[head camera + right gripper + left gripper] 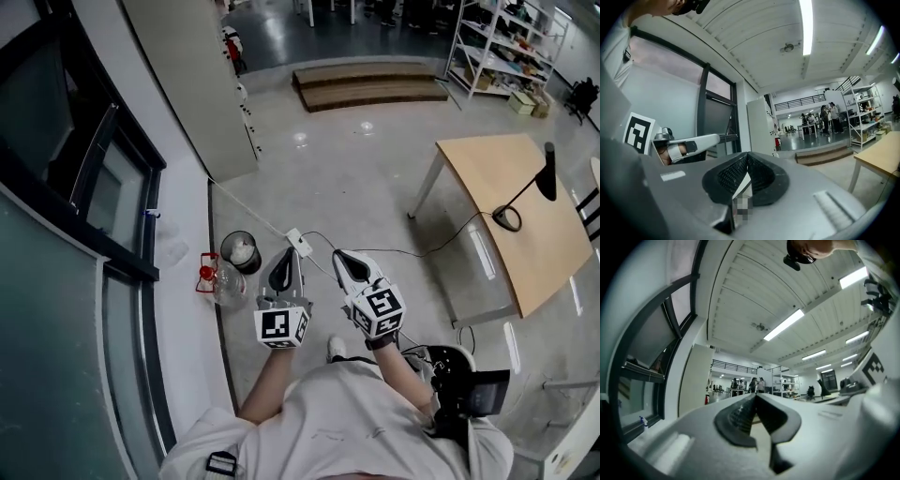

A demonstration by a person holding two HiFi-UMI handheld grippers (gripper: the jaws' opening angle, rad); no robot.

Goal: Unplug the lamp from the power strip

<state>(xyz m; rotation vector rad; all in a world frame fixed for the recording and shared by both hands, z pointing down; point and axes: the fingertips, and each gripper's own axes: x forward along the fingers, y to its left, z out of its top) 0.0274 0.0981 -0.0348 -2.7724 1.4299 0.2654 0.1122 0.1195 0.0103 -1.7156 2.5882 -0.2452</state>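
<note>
Finding: the strip (298,240) lies on the floor, white and short, its long axis running from upper left to lower right in the head view; a white cable (248,208) leaves the strip's far end toward the wall; a thin black cord (412,251) leaves the strip's right side and runs to the table (487,159), well right of the strip, where the lamp (547,176) stands, black, with a ring base and a slim arm; the plug itself is too small to make out.

Tools: the left gripper (288,253) has its jaws pressed together at the tips, nothing between them; the right gripper (338,254) is likewise pressed together and empty; their own views confirm this, left gripper (754,400), right gripper (747,156); both views look out level across the room and neither shows the strip.

Relation: in the head view both tips sit just short of the strip, the left almost beside its near end, the right a little further to the strip's right, on the side where the cord leaves; both are held level, so I judge the strip well below them as well as ahead; the right seems better placed for the plug, the left for steadying the strip; both must spread their jaws and tip downward first.

Other: a dark bin (241,251) stands left of the strip.
</note>
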